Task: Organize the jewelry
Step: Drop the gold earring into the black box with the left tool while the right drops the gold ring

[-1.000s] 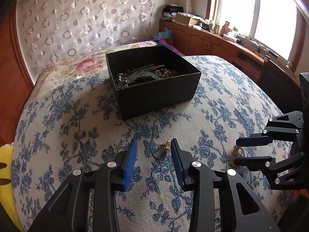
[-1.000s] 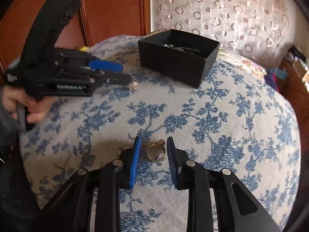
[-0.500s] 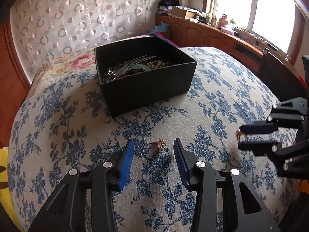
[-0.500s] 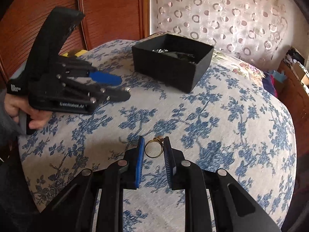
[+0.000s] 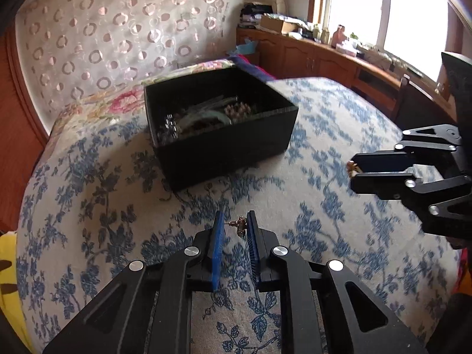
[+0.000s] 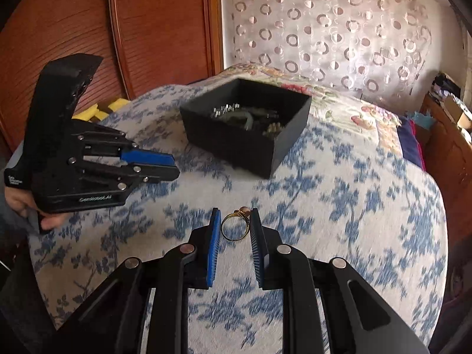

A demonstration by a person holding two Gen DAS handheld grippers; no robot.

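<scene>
While each claw pinches jewelry, left claw [image 5: 234, 224] coppery stud earring [image 5: 239, 224], right claw [image 6: 236, 226] gold ring [image 6: 235, 226]

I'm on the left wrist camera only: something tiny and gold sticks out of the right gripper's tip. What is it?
Observer: A gold ring, its band pinched across between the right gripper's jaws.
Operator: Bare band, or with a stone?
Observer: A small pinkish stone sits on its far side, toward the black box.
Operator: How does my own gripper look from there?
Observer: The left gripper is left of the box and short of it, jaws nearly together.
</scene>
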